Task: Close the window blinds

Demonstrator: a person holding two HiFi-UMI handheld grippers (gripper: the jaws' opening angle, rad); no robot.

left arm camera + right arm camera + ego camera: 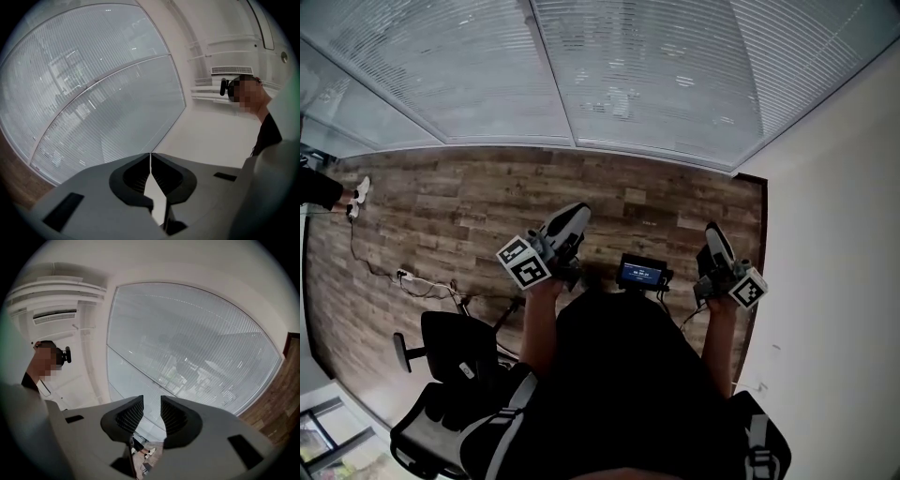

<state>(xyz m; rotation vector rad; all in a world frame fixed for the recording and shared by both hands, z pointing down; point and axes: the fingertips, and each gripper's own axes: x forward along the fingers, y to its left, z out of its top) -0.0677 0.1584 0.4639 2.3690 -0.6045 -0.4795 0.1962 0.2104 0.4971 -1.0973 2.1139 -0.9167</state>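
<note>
Both near the person (628, 375): left gripper (572, 217) pressed together on nothing, right gripper (712, 234) slightly spread, empty. The window blinds (609, 75) hang at the far side, beyond the wooden floor (469, 197).

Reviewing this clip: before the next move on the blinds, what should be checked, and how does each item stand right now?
1. Left gripper free: ok, jaws shut on nothing.
2. Right gripper free: ok, jaws slightly apart, empty.
3. Grippers at the blinds: not ok, both held low, well apart from them.
4. Cord or wand located: cannot tell, none made out.
5. Blinds turned fully shut: not ok, the outside shows through in both gripper views.
6. Office chair out of the way: ok, it stands off to the left, away from the window.
</note>
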